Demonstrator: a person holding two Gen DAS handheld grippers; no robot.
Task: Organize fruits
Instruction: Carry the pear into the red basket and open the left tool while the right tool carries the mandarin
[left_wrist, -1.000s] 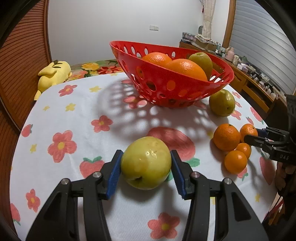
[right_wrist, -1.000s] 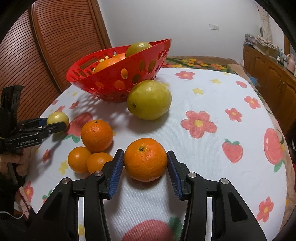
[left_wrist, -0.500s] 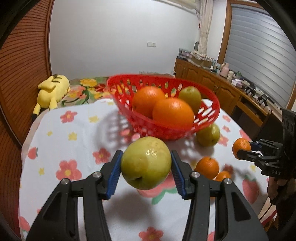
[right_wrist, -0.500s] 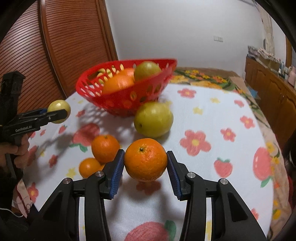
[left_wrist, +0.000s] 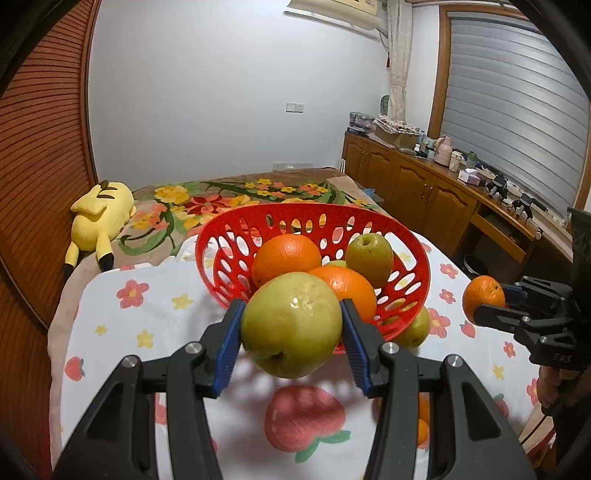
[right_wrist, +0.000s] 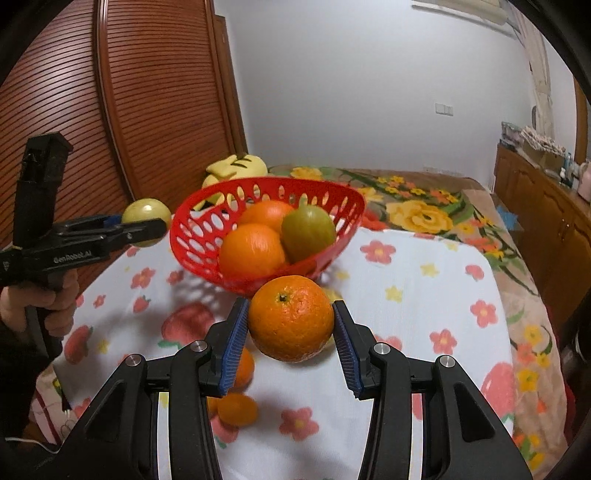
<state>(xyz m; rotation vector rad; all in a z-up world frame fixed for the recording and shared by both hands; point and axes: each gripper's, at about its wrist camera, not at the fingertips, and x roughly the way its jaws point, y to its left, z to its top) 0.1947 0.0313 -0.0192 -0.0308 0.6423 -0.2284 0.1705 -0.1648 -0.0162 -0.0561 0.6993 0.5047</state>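
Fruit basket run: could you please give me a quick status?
Left gripper shut on green pear; right gripper shut on orange. Both held above table, short of red basket. Nothing in the way.

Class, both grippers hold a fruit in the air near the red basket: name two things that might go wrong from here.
1. The left gripper grips the round green pear by its sides only; it might slip out.
2. The red basket already holds several fruits and looks tilted, so the orange in the right gripper may roll off.
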